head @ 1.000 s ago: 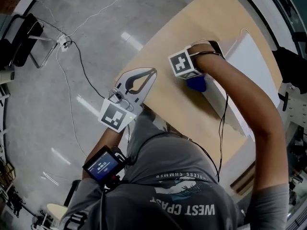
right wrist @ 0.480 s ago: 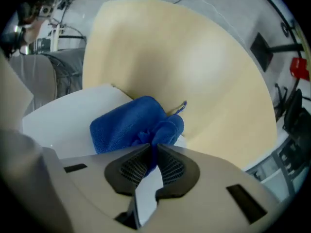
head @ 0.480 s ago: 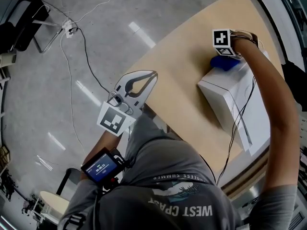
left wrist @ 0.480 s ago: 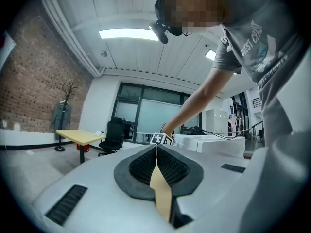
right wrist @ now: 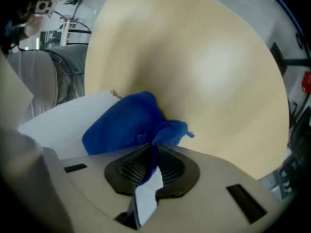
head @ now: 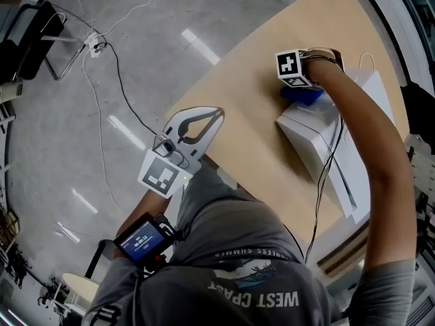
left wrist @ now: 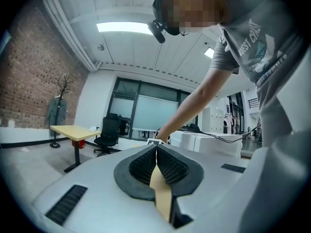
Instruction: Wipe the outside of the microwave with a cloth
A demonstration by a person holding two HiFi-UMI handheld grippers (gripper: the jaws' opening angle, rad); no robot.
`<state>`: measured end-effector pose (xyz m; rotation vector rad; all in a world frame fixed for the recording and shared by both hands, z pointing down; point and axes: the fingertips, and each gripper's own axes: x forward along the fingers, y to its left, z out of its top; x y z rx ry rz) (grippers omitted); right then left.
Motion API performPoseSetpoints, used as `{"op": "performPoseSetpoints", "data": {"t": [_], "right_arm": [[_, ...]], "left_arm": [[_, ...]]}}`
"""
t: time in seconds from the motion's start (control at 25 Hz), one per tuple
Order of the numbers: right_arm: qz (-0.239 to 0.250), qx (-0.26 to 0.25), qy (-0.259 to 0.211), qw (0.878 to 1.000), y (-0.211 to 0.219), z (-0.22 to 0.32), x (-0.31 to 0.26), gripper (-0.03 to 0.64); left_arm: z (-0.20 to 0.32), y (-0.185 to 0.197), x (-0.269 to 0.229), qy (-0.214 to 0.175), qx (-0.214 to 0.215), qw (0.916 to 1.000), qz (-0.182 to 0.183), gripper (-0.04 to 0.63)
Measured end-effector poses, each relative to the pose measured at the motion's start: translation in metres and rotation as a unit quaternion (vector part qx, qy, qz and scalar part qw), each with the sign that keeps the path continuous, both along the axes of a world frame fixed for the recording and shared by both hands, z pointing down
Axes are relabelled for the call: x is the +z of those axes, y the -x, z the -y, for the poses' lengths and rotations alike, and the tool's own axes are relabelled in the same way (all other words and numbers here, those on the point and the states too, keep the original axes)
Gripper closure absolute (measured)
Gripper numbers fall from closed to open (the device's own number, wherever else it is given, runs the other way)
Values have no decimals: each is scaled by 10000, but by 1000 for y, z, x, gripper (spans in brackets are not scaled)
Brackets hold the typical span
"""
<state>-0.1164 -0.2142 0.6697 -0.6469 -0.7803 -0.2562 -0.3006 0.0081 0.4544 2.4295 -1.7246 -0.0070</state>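
Observation:
A white microwave (head: 343, 156) stands on the tan table (head: 251, 94). My right gripper (head: 298, 85) is at the microwave's far upper corner, shut on a bunched blue cloth (head: 303, 94) that rests against that corner. In the right gripper view the blue cloth (right wrist: 127, 124) bulges out ahead of the right gripper (right wrist: 152, 148) and lies on the white microwave (right wrist: 58, 121). My left gripper (head: 218, 113) hangs at the table's near-left edge, away from the microwave. In the left gripper view the left gripper (left wrist: 156, 148) is shut with nothing in it.
A black cable (head: 333, 160) runs from my right arm over the microwave. On the grey floor lie a power strip (head: 91, 45) and its cords, next to a black chair (head: 27, 41). The left gripper view shows a yellow desk (left wrist: 73, 130) and an office chair (left wrist: 109, 132).
My right gripper has carried the cloth from the microwave's near-left edge along it to the far corner. The left gripper has hardly shifted.

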Motion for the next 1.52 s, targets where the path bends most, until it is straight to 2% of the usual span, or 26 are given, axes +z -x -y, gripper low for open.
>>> {"op": "performPoseSetpoints", "data": {"t": [0.08,0.2,0.28,0.4,0.6,0.68,0.76,0.84,0.88,0.92,0.96,1.0,1.08,1.12,1.16,1.2,1.24,1.32,1.36,1.44,1.48,1.52], "right_arm": [[222,546,-460,9972,-7,43,-10,563],[650,1415,-1010,9826,-13,97,-37,564],[818,1540,-1207,9773,-14,116,-62,565],[1162,1415,-1143,9764,-9,111,-100,565],[1888,1283,-764,9706,1,72,-161,566],[2219,1323,-669,9637,2,65,-182,566],[2581,1668,-643,9494,2,74,-193,565],[2946,2475,-541,9214,0,92,-195,565],[3125,3022,-417,8996,-1,102,-194,565],[3304,3613,-244,8716,-3,111,-194,565],[3500,4194,-46,8376,-5,120,-195,565],[3721,4734,152,7982,-7,129,-197,565],[4140,5681,461,7097,-14,149,-203,565],[4272,6087,493,6668,-21,161,-204,565],[4331,6405,426,6328,-30,173,-202,565],[4331,6583,335,6147,-42,184,-196,566],[4271,6637,281,6135,-55,191,-187,566],[3951,6666,291,6314,-87,193,-164,565],[3799,6763,351,6302,-102,192,-156,565],[3660,7050,464,6057,-128,192,-153,565],[3609,7135,487,5986,-139,191,-154,565],[3534,7171,493,5987,-150,190,-154,565]], "left_arm": [[1,-1,0,-7,-7,10000,1,572],[4,-3,-1,13,41,10000,24,572],[6,-6,-2,32,93,9999,42,572],[12,-10,-7,-5,192,9998,72,572],[30,-23,-16,-118,401,9991,41,572],[37,-30,-19,-139,450,9989,-10,572],[40,-35,-22,-134,478,9988,-52,572],[42,-41,-24,-111,490,9987,-73,572],[42,-45,-25,-95,504,9987,-73,572],[43,-48,-25,-82,530,9985,-59,572],[44,-51,-25,-77,572,9983,-25,572],[46,-52,-25,-80,622,9980,21,572],[50,-54,-26,-82,690,9976,72,572],[52,-56,-26,-68,712,9974,80,572],[53,-60,-26,-44,740,9972,91,572],[55,-64,-26,-15,777,9969,109,572],[57,-70,-26,10,821,9965,141,572],[60,-83,-25,51,905,9956,224,572],[61,-90,-26,68,931,9953,252,572],[62,-102,-27,123,962,9949,278,572],[62,-105,-27,157,976,9947,287,572],[62,-106,-27,181,992,9944,301,572]]}}
